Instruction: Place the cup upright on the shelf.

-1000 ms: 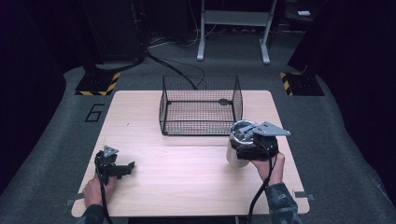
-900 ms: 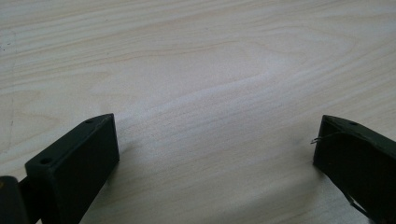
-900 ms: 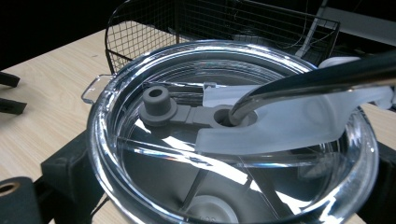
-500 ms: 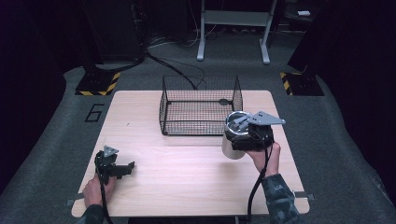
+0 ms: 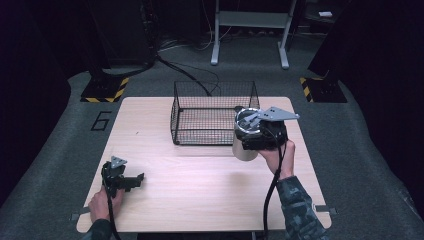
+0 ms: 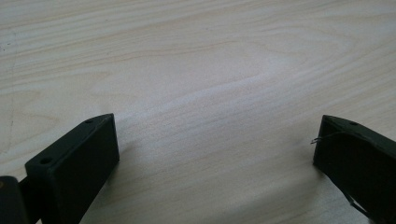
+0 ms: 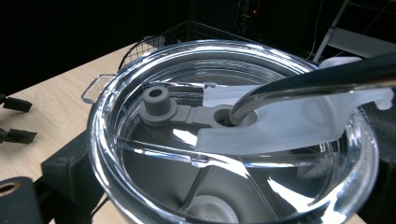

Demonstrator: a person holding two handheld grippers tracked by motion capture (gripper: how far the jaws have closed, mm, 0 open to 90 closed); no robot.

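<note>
- High view: a pale wooden table (image 5: 200, 200) stands on a grey floor, with a black wire basket (image 5: 215, 112) at about 12 o'clock from the table's middle, near the far edge.
- On the floor at 10 o'clock from the table is a painted "6" (image 5: 101, 120), and beyond it a yellow-and-black striped foot (image 5: 106, 90) with a black cable running past; a second striped foot (image 5: 320, 90) lies at 2 o'clock, and a grey metal stand (image 5: 250, 25) at 12 o'clock, far back.
- The steel tumbler (image 5: 245, 141) with its clear lid sits at 3 o'clock from the table's middle, just beside the basket's near right corner, and overlaps that corner in the picture.
- The right gripper (image 5: 260, 137) has the tumbler clamped; its grey three-cornered plate hangs over the lid and hides part of it.
- Right gripper view: the clear lid (image 7: 233, 135) fills the foreground, with a grey stopper (image 7: 156, 102) on it and a metal straw (image 7: 317, 81) going into its hole; a black jaw presses the tumbler's wall at 8 o'clock.
- The left gripper (image 5: 122, 177) rests at 8 o'clock on the table, well apart from the tumbler.
- Left gripper view: its two jaws stand wide apart over bare wood, with nothing between them.
</note>
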